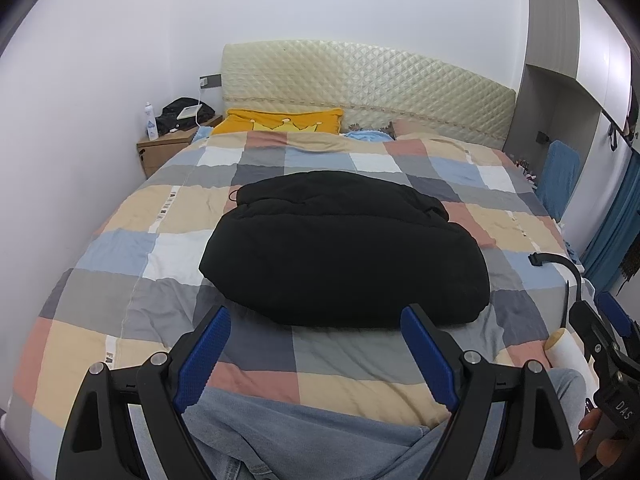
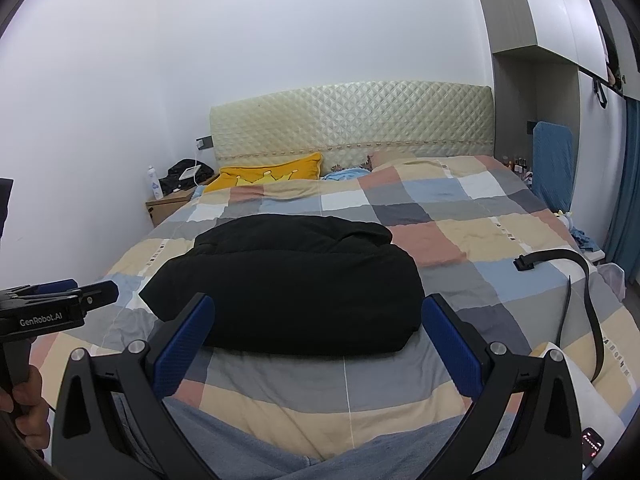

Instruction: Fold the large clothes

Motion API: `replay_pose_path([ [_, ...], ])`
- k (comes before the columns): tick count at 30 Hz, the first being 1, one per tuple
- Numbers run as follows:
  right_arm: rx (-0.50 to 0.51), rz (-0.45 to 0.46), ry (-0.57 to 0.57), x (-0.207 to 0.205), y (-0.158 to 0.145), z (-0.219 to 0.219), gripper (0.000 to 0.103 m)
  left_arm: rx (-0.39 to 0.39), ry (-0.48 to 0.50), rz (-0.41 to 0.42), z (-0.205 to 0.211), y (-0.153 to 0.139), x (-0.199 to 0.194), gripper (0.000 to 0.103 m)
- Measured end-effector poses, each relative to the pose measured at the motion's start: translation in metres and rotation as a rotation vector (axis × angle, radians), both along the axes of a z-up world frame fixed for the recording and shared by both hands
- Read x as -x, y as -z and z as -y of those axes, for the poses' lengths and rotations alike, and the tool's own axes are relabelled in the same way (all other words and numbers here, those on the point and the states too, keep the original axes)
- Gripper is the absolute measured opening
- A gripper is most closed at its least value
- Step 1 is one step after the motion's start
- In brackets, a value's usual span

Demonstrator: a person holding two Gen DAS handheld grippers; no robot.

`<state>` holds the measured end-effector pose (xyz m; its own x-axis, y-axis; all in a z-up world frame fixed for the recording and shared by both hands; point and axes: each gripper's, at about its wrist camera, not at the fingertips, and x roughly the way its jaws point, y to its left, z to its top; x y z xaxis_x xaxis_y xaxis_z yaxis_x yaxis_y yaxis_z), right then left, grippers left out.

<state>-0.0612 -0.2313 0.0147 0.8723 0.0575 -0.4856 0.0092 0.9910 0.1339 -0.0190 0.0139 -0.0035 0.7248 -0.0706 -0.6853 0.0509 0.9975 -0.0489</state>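
Observation:
A bulky black garment (image 1: 344,248) lies folded into a thick bundle in the middle of the bed, on a checked quilt (image 1: 132,208); it also shows in the right wrist view (image 2: 288,284). My left gripper (image 1: 316,320) is open and empty, held above the quilt just short of the bundle's near edge. My right gripper (image 2: 316,308) is open and empty too, at the near edge of the bundle. Each gripper shows at the edge of the other's view: the right one (image 1: 608,320), the left one (image 2: 76,292).
A black strap (image 2: 576,272) lies on the quilt at the right. A yellow pillow (image 1: 276,120) sits by the quilted headboard (image 1: 360,80). A nightstand (image 1: 168,148) with a bottle stands at the back left. The person's grey-blue trousers (image 1: 300,440) are at the bed's near edge.

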Motion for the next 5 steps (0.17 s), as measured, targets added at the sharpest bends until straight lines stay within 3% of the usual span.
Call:
replay_pose_path([
  [5,0.005,-0.009,-0.001,0.0008,0.0016,0.0000,0.103,-0.002,0.000,-0.011,0.0011,0.0037,-0.0003,0.087],
])
